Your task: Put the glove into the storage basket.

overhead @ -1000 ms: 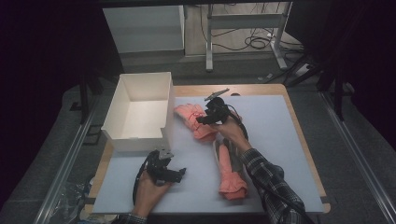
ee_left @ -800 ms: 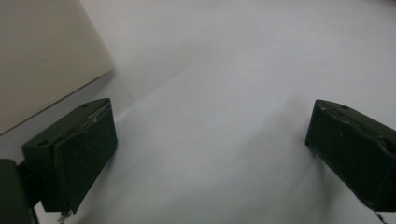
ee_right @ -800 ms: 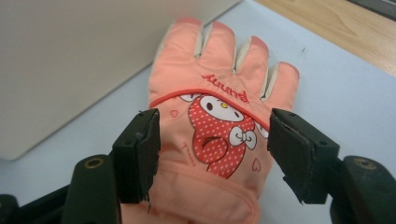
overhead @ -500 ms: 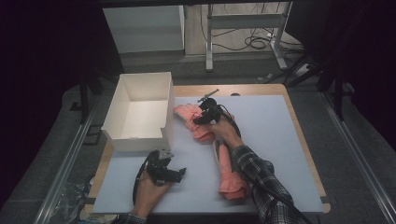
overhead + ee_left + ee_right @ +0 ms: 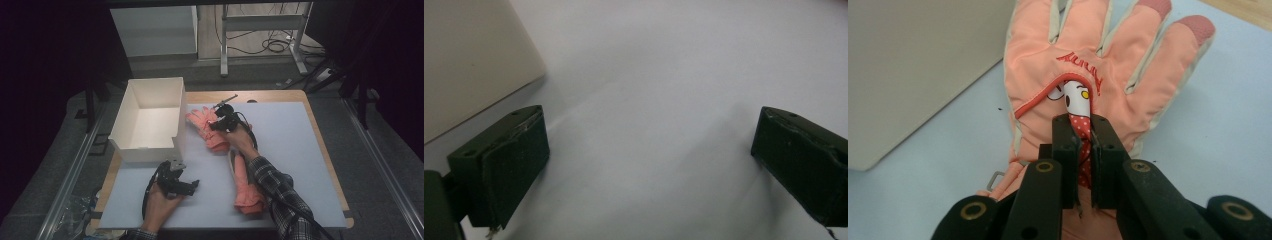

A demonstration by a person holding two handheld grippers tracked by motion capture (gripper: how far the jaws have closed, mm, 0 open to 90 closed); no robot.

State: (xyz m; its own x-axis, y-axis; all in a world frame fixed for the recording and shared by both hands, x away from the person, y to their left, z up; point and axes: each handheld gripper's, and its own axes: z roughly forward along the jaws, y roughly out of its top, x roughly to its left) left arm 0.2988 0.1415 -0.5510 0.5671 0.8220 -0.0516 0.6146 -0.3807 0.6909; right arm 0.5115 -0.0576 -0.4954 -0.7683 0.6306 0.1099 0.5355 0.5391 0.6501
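Right gripper (image 5: 1083,135) pinches glove (image 5: 1068,60) (wrist extended).

Two pink gloves (image 5: 209,131) (image 5: 246,186) – one white box (image 5: 148,121) – two claws (image 5: 220,125) (image 5: 192,186).

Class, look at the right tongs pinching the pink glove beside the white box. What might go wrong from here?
1. The right tongs, whose jaws have just been closing, pinch only a raised fold of the glove; it may slip free when lifted.
2. The white box stands close beside it, so the dangling glove could catch its wall.
3. The second glove lies under the person's forearm and may get dragged.
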